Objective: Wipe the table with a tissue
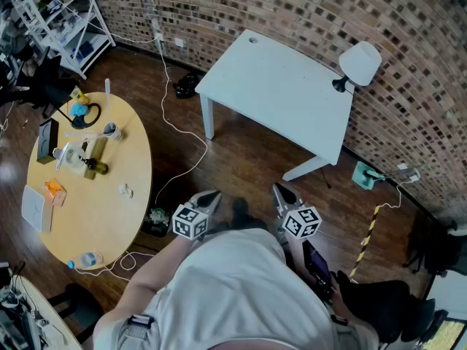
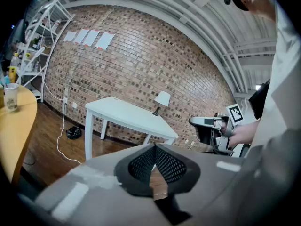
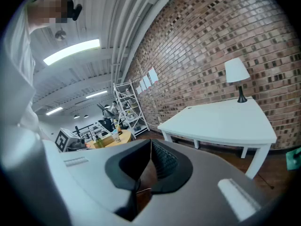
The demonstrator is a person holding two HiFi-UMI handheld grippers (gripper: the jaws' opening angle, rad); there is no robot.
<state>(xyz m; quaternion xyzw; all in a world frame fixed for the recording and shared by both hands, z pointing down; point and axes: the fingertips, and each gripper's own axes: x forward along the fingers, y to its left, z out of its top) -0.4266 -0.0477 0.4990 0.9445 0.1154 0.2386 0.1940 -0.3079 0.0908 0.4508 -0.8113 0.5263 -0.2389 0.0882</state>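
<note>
White table (image 1: 281, 93) well beyond left hand-held gripper (image 2: 154, 149), right hand-held gripper (image 3: 151, 147) (both empty), jaws seemingly closed

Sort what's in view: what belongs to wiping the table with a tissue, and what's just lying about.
Job: left tool, right tool, both shut and empty; white table, probably the one to wipe. No tissue clearly seen.
Lying about: lamp, round wooden table, olive bottle, cup, water bottle, shelf.

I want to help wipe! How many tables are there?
2. The white table stands by the brick wall. The round wooden table is at the left, with things on it. Others may be hidden out of view.
</note>
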